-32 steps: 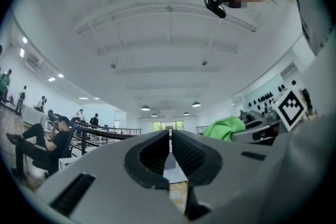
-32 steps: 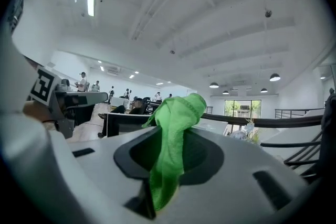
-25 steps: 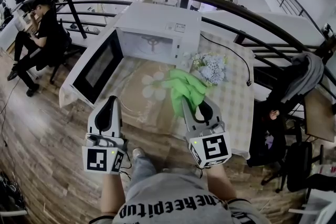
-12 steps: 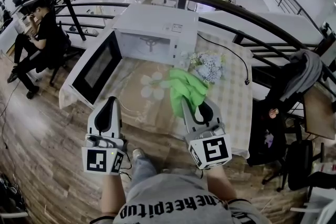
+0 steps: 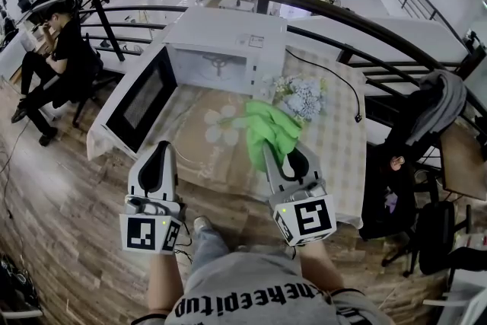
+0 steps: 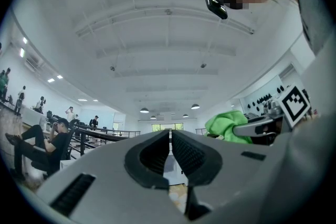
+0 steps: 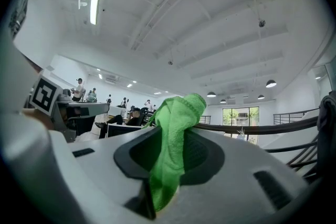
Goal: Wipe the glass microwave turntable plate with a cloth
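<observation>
Two grippers are held over the near table edge. The right gripper (image 7: 170, 140) has its jaws clamped on a green cloth (image 7: 175, 128), which stands up out of them and, in the head view, drapes forward over the table (image 5: 338, 137). The left gripper (image 6: 169, 140) has its jaws drawn together to a thin slit with nothing between them. The glass turntable plate (image 5: 219, 125) lies flat on the table before the open microwave (image 5: 228, 38), left of the cloth. The microwave's top label is too small to read.
</observation>
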A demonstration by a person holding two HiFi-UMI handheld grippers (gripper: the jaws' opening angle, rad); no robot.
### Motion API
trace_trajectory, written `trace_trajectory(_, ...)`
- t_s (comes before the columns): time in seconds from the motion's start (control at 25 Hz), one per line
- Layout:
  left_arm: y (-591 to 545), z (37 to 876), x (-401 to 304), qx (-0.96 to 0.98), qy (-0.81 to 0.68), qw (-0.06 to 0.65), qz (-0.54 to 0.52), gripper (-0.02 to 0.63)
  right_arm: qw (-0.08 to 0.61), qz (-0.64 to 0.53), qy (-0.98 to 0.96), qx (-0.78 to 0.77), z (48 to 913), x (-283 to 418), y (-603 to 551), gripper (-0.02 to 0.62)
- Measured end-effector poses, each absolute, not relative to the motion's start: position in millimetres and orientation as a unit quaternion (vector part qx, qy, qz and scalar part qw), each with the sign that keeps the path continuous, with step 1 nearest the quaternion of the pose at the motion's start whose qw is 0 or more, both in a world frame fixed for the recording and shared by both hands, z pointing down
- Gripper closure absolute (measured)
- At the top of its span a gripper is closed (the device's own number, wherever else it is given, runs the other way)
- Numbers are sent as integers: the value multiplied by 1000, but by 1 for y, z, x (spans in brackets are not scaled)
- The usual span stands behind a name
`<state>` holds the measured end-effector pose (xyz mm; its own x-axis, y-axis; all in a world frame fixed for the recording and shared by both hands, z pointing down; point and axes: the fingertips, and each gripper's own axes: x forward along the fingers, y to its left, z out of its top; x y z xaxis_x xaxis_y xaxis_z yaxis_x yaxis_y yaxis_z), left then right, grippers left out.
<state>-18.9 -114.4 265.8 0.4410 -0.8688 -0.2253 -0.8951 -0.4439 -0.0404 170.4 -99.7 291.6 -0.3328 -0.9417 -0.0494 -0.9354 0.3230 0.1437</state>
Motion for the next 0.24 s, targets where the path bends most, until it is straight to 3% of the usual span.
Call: trace_trajectory(0.24, -111, 266, -22, -846, 522, 73, 85, 591, 17, -72, -814, 576, 288, 166, -96, 509)
